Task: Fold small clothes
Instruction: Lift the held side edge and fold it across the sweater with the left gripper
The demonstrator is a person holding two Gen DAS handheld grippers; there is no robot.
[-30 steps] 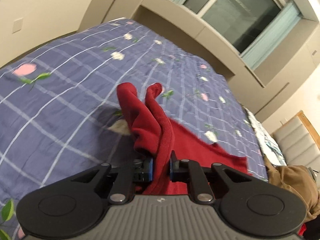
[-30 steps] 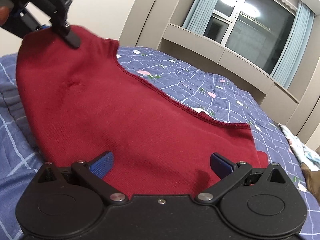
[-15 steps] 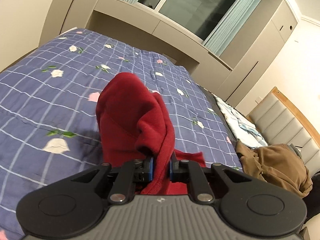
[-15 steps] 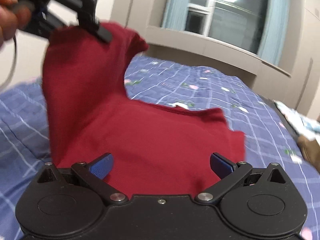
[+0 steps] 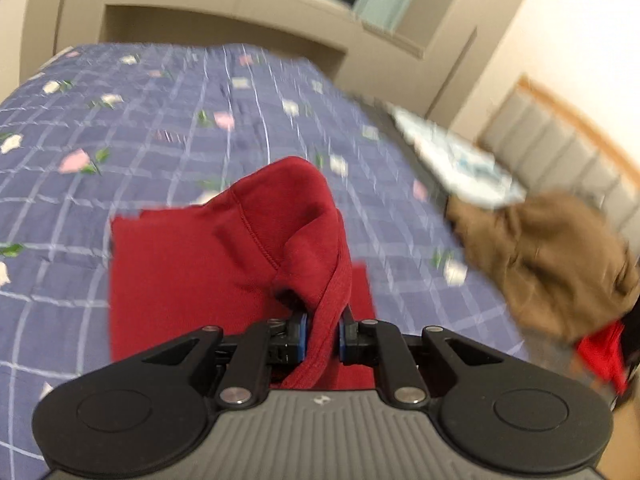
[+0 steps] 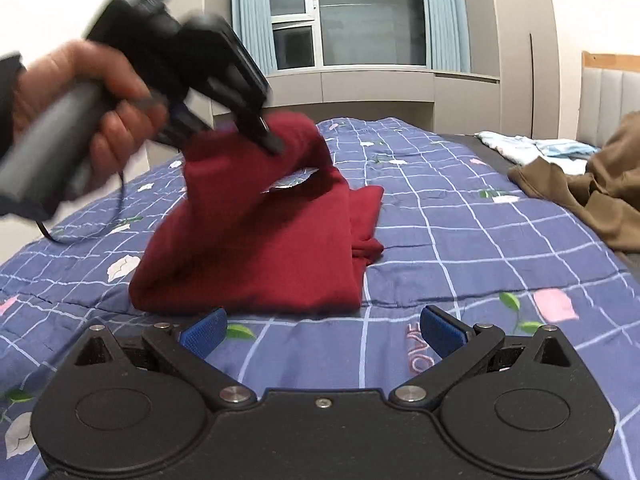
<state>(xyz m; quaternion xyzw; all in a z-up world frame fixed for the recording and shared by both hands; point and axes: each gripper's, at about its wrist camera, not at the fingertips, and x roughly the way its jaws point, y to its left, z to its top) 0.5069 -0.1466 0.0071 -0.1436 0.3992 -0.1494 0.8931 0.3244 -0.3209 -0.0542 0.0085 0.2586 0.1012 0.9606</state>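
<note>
Black left gripper (image 5: 322, 334) clamped on a raised fold of the red garment (image 6: 256, 240), a hand (image 6: 80, 92) tilting it downward, right gripper (image 6: 320, 330) spread wide and empty — just before the garment, garment heaped mid-quilt (image 6: 460, 240), brown clothing (image 6: 592, 188) well right of it.

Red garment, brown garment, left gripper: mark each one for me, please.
Red garment (image 6: 256, 256), right wrist view, on its flat lower panel lying on the bed.
Brown garment (image 5: 548, 264), left wrist view, middle of the crumpled heap.
Left gripper (image 5: 322, 330), left wrist view, between its fingertips, pinching red fabric.
</note>
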